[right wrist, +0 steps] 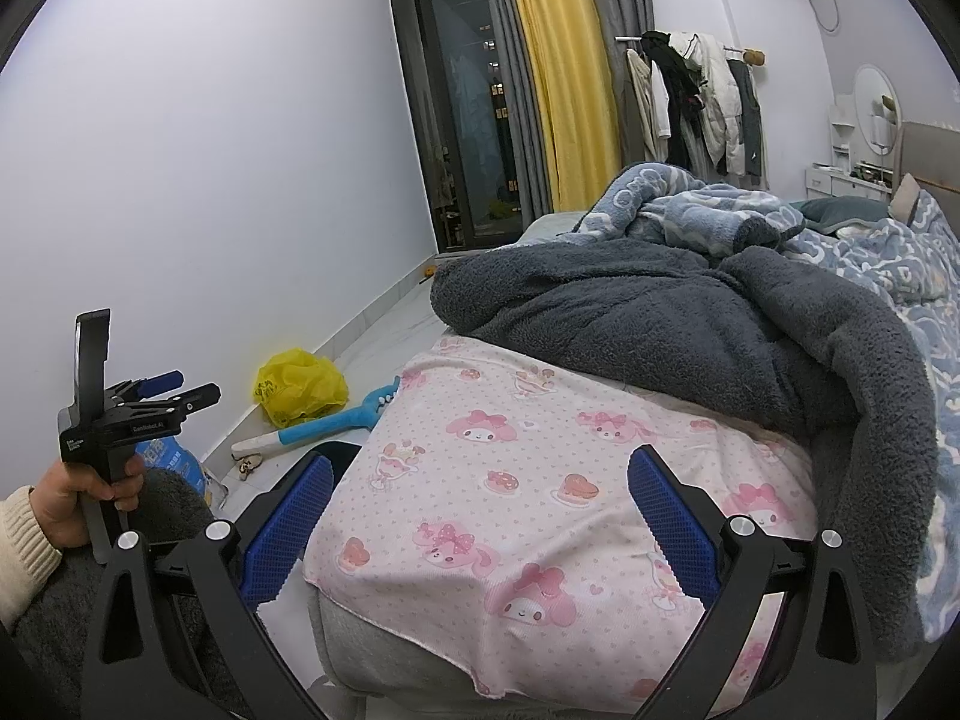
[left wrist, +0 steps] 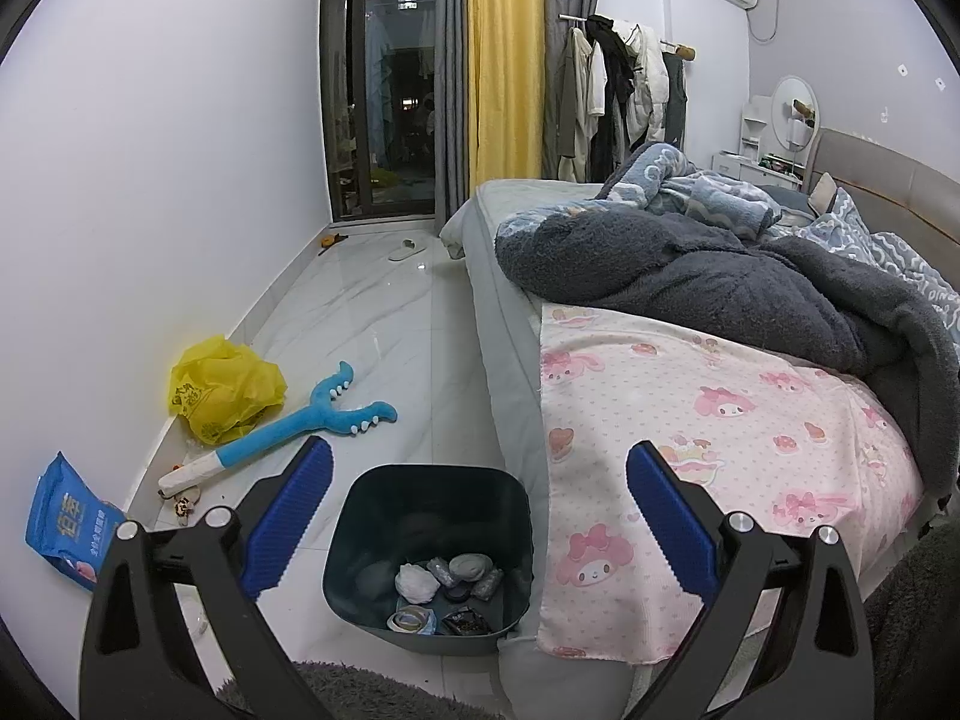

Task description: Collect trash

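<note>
A dark bin (left wrist: 360, 570) stands on the floor beside the bed and holds several crumpled wrappers and small bits of trash (left wrist: 444, 591). My left gripper (left wrist: 479, 480) is open and empty, held above the bin; it also shows in the right wrist view (right wrist: 174, 390), in a hand. My right gripper (right wrist: 479, 480) is open and empty over the pink cartoon blanket (right wrist: 510, 480) at the bed's corner. A crumpled yellow plastic bag (left wrist: 225, 390) lies by the wall; it also shows in the right wrist view (right wrist: 300, 387). A blue packet (left wrist: 66, 519) lies against the wall at the left.
A blue plush stick toy (left wrist: 288, 426) lies on the tiled floor next to the yellow bag. The bed (left wrist: 510, 390) carries a dark grey fleece blanket (left wrist: 720, 288). A slipper (left wrist: 407, 249) lies near the balcony door. A grey rug (left wrist: 372, 696) is below me.
</note>
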{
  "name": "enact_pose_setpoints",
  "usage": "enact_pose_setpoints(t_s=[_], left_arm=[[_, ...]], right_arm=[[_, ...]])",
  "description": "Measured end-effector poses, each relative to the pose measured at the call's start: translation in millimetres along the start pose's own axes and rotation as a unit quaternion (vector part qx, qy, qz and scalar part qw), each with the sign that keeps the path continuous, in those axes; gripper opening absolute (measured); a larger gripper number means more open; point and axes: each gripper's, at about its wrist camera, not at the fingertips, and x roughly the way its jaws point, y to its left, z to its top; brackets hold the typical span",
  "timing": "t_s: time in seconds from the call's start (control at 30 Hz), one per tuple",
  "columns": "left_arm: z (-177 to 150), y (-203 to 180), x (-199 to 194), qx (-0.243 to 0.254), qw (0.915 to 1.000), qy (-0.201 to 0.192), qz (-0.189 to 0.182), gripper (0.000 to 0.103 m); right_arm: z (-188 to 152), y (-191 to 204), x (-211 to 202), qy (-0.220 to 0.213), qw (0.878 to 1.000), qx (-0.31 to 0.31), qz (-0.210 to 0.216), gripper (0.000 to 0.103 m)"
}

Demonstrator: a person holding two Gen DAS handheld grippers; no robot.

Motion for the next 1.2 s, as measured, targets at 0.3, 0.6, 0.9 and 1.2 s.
enact_pose_setpoints(t_s=[0.3,0.6,0.9,1.2], left_arm=[[-0.2,0.1,0.1,0.000,1.0000,0.000,0.000,0.100],[-0.3,0.0,0.0,0.000,1.0000,0.000,0.000,0.100],[-0.5,0.0,0.3,0.000,1.0000,0.000,-0.001,0.100],[0.4,-1.9,-0.5,0.001,1.0000,0.002,0.003,0.100]], right_arm=[[0.2,-0.4,0.2,0.000,1.000,0.000,0.000,0.100],[0.2,-0.3,0.2,0.001,1.000,-0.001,0.000,0.100],[0.2,0.6,0.4,0.001,1.000,-0.002,0.000,0.100],[0.6,0.5,0.4,0.001,1.000,-0.002,0.000,0.100]])
